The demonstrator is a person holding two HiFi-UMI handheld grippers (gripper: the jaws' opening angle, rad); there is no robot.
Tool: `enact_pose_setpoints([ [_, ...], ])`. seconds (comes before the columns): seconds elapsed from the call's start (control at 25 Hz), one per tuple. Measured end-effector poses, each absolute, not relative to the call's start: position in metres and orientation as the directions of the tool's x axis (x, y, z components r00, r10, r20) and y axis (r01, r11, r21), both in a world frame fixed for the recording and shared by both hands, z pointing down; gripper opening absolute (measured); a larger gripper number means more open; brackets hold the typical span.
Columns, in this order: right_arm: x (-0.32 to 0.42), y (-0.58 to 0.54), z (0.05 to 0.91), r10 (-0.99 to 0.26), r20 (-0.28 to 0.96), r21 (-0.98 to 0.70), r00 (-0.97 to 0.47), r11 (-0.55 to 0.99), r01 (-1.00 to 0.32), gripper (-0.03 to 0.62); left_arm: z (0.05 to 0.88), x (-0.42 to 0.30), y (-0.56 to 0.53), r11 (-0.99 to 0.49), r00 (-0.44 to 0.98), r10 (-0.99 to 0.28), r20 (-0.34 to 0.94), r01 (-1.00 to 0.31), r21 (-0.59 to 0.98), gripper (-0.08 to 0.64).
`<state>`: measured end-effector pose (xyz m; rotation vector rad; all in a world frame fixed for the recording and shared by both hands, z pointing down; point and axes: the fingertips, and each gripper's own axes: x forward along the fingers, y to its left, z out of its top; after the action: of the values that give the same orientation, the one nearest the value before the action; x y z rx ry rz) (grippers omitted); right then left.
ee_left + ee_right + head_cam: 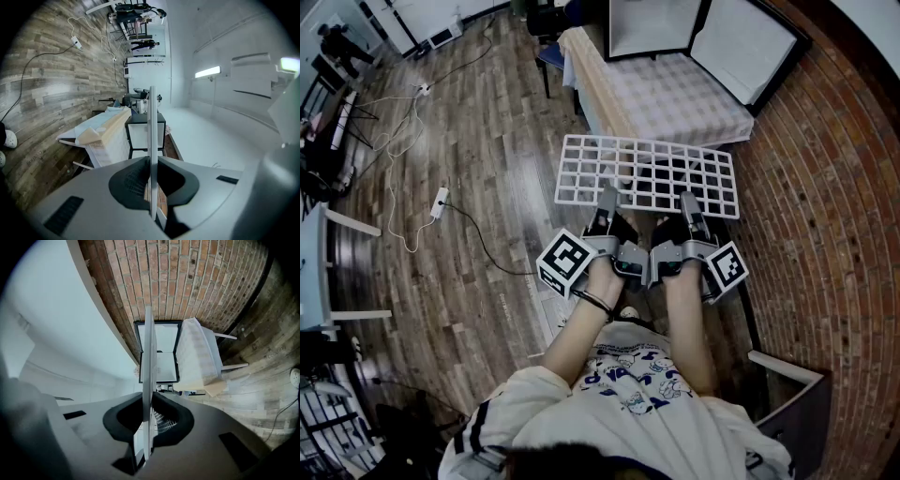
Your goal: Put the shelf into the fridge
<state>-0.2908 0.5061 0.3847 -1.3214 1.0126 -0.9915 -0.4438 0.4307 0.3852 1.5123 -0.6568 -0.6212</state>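
A white wire grid shelf (647, 173) hangs flat in front of me, above the wooden floor. My left gripper (607, 199) is shut on its near edge, left of middle. My right gripper (688, 203) is shut on the same edge further right. In the left gripper view the shelf (152, 136) shows edge-on as a thin white strip between the pads of that gripper (153, 180). The right gripper view shows the shelf (148, 376) the same way in its gripper (148, 420). The small black fridge (654, 26) stands ahead on a table, its door (748, 47) swung open to the right.
The table (675, 98) under the fridge has a checked cloth. A brick wall (825, 234) runs along the right. A power strip (441, 202) and cables lie on the floor at the left. A dark piece of furniture (792, 412) stands at my right side.
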Motion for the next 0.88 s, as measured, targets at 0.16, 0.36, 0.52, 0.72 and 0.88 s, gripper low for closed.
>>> enact_pose_setpoints([
  [0.16,-0.290,0.505,0.386,-0.962,-0.012,-1.000,0.274,0.010,-0.009,0.048,0.385,-0.443,0.429,-0.026,0.685,-0.728,0.004,-0.034,0.999,0.038],
  [0.36,-0.289,0.506,0.386,-0.960,-0.012,-1.000,0.279,0.010,-0.008,0.048,0.386,-0.442,0.429,-0.027,0.690,-0.724,0.005,-0.035,0.999,0.038],
  [0.52,-0.283,0.498,0.387,-0.958,-0.015,-1.000,0.286,0.015,0.000,0.048,0.386,-0.436,0.421,-0.028,0.694,-0.720,0.006,-0.038,0.999,0.038],
  [0.72,-0.275,0.481,0.390,-0.955,-0.009,-1.000,0.296,0.011,0.006,0.048,0.387,-0.428,0.404,-0.026,0.699,-0.715,0.009,-0.040,0.999,0.038],
  [0.88,-0.266,0.463,0.391,-0.954,-0.008,-1.000,0.299,0.011,0.007,0.048,0.388,-0.418,0.385,-0.024,0.703,-0.711,0.013,-0.043,0.999,0.038],
])
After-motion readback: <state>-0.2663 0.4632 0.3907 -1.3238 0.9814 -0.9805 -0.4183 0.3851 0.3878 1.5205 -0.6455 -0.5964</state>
